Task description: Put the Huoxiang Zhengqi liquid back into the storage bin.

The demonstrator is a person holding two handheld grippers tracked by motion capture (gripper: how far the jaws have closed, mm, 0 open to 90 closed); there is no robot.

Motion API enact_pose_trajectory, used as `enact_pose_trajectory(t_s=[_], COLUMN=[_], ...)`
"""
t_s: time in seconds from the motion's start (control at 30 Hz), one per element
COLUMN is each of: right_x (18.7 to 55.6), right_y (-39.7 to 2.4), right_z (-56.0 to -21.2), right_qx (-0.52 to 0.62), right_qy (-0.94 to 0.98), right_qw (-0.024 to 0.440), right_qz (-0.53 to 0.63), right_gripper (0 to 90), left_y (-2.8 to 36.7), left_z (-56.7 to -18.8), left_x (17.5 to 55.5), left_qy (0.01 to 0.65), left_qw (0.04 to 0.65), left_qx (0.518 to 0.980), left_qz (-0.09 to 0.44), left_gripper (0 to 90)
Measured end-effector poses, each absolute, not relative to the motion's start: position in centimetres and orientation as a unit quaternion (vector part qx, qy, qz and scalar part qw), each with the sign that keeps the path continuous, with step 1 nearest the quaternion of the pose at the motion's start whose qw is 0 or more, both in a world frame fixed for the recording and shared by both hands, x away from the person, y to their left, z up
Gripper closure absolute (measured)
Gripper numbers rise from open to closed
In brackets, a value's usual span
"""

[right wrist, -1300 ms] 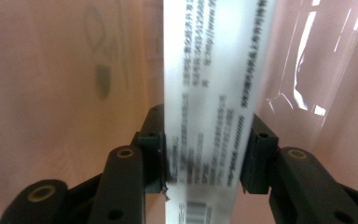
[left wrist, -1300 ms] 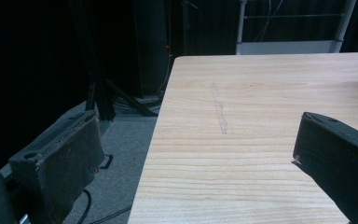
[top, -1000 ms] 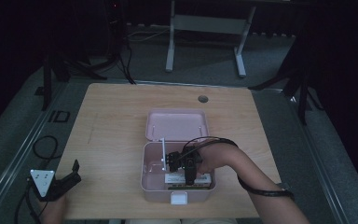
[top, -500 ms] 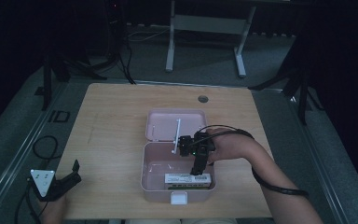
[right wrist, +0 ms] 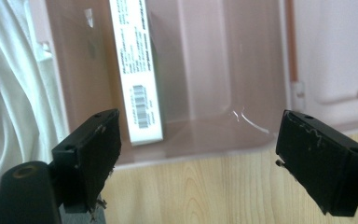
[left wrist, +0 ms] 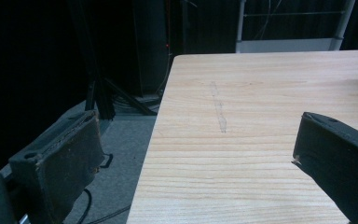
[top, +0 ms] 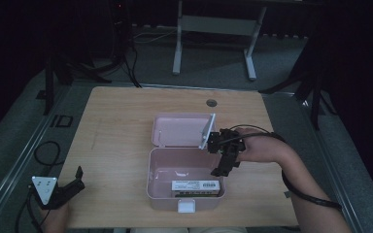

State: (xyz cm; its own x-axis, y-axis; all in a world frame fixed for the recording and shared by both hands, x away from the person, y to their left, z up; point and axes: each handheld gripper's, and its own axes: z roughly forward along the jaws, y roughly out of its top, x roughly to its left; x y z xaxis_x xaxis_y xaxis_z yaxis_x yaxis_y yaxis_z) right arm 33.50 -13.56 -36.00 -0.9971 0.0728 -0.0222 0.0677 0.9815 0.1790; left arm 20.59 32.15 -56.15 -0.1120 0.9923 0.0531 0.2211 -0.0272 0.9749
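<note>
wooden table (top: 126, 126), grey floor (top: 24, 145), metal stand legs (top: 177, 43) behind

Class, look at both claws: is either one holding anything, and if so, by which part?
Nothing is held. The right claw is open above the pink plastic box, and the left claw is open over the wooden table.

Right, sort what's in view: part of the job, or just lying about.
Job:
pink box, open
its lid, laid flat behind
carton inside the box
right gripper, open, at the box's right rim

Lying about:
left gripper, open, idle at the table's corner
table grommet
</note>
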Motion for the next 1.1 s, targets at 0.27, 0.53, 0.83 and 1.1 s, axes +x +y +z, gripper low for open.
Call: enact_pose_trajectory(t_s=[0.27,0.53,0.83,1.1], right_x=[34.1,34.7,35.5,36.0], right_y=[-16.8,-20.0,-22.8,-25.2], right_z=[-36.4,-38.0,-40.3,-44.2], right_qx=[0.060,0.091,0.130,0.188], right_qy=[0.990,0.985,0.976,0.955], right_qw=[0.030,0.033,0.042,0.079], right_qz=[0.123,0.143,0.169,0.213], right_gripper=[13.7,13.7,13.7,13.4], left_y=[32.1,32.1,32.1,32.2], left_z=[-56.2,-56.2,-56.2,-56.2], left_x=[20.6,20.6,20.5,20.6], left_qy=[0.570,0.570,0.569,0.570], left_qw=[0.401,0.399,0.402,0.403], left_qx=[0.532,0.532,0.531,0.530], left_qz=[0.481,0.482,0.482,0.481], left_gripper=[1.6,1.6,1.6,1.6])
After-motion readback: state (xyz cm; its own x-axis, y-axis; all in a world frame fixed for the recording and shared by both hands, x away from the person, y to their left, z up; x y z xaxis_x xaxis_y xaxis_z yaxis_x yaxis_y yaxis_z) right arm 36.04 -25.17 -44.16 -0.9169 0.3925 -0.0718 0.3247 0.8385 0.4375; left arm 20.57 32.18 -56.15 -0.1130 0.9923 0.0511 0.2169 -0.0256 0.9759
